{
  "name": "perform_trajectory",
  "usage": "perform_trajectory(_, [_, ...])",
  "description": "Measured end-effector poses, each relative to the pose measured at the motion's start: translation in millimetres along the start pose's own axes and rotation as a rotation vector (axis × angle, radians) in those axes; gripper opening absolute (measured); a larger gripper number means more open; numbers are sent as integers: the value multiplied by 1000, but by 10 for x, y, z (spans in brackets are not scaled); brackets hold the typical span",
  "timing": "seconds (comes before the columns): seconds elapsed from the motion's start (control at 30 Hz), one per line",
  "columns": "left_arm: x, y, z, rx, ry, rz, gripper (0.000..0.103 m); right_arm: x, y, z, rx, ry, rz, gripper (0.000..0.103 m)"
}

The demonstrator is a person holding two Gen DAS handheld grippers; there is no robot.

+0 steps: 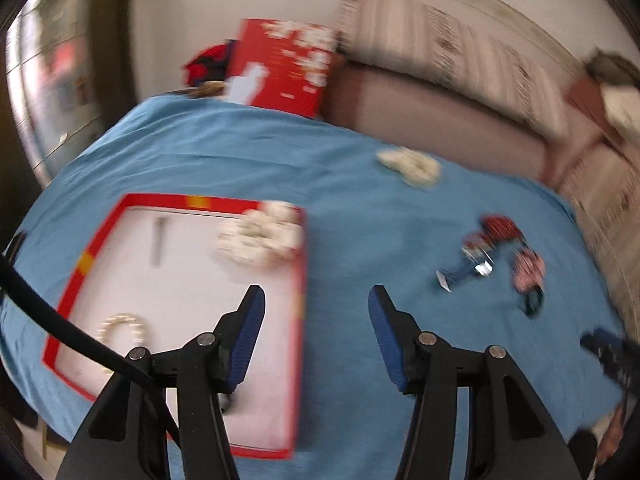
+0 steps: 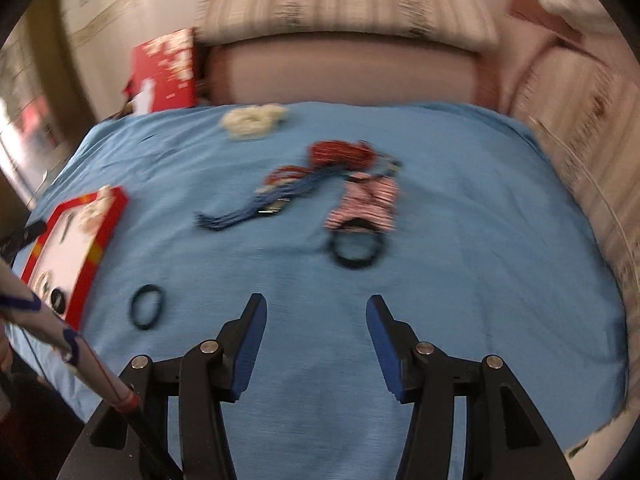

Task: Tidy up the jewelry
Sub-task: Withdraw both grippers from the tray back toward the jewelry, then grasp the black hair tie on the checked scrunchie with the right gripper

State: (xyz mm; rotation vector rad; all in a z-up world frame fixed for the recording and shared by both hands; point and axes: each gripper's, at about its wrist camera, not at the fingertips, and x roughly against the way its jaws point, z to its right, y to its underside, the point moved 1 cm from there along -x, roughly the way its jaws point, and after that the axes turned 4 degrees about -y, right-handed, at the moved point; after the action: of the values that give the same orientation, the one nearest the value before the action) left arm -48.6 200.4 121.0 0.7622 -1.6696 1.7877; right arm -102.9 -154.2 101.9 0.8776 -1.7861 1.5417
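Red-rimmed shallow cardboard tray [image 1: 192, 201] with a white floor at far left on the blue cloth-covered table [image 1: 352, 184], already holding a small white bead bracelet [image 1: 122, 330] near its front corner and a heap of cream pearl strands [image 1: 262, 236] at its back right corner. Just right of that, left hand-held gripper [image 1: 316, 300] poised above the tray's right edge, blue pads parted about halfway, nothing between them. Further right and back, a second cream pearl heap [image 1: 410, 166] loose on the cloth, well apart from the tray.

From the right wrist view: small dark elastic band [image 2: 147, 306] on the cloth just beside the tray's near corner. Toward the middle, a tangle of red and blue beaded strands [image 2: 316, 176] with something metallic in it, too blurred to name. Next to it, a red-and-white striped fabric piece [image 2: 366, 198], touching a larger dark ring [image 2: 356, 250] in front. Right hand-held gripper [image 2: 316, 308] above bare cloth in front of that ring, likewise half open and empty.

Judged as a reaching step between placements: part of the jewelry boxed, most loose. Next move likely called for lowering onto one loose piece, pads straddling it, closing gently to avoid dragging neighbouring strands, then carrying left into the tray.
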Motion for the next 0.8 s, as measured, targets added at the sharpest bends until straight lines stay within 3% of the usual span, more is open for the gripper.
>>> perform_trajectory(0.2, [-162,85,737,-131,87,-63,53,-88,50,384,-90,-11,6,56])
perform_trajectory(0.33, [-362,92,1103,-195,105,-78,53,-299,32,506,-117,-34,-11,56])
perform_trajectory(0.53, [-860,-78,1412,-204,129,-143,53,-639,-82,621,-153,-73,-26,56])
perform_trajectory(0.8, [-1406,-162,2006,-406,155,-202,53,-1001,-224,701,-177,-105,-55,56])
